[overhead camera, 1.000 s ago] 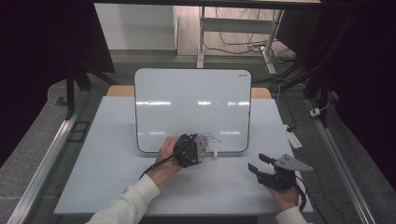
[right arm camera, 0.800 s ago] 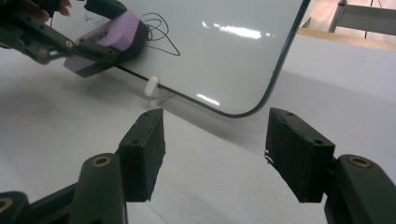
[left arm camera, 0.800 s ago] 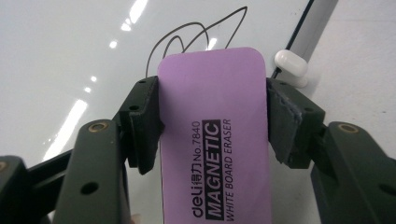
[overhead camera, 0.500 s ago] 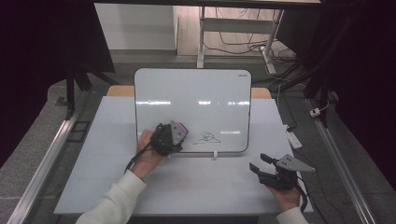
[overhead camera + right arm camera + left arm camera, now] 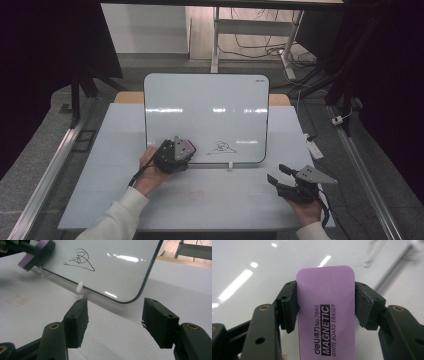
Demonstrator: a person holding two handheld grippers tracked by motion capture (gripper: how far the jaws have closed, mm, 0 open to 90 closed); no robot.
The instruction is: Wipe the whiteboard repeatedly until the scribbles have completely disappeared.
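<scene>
One purple eraser (image 5: pixel 325 312), clamped in the left gripper (image 5: pixel 172 154) jaws, presses flat on the whiteboard (image 5: pixel 205 107) left of a scribble (image 5: pixel 220 147), apparently for wiping; right gripper (image 5: pixel 287 179) jaws gape empty over the surface (image 5: pixel 210 200).

We seem to be in a lab: beyond our jaws, a white table (image 5: pixel 200 200) on aluminium rails (image 5: pixel 45 175), black curtains (image 5: pixel 45 45), loose cables (image 5: pixel 260 45) on the floor.
</scene>
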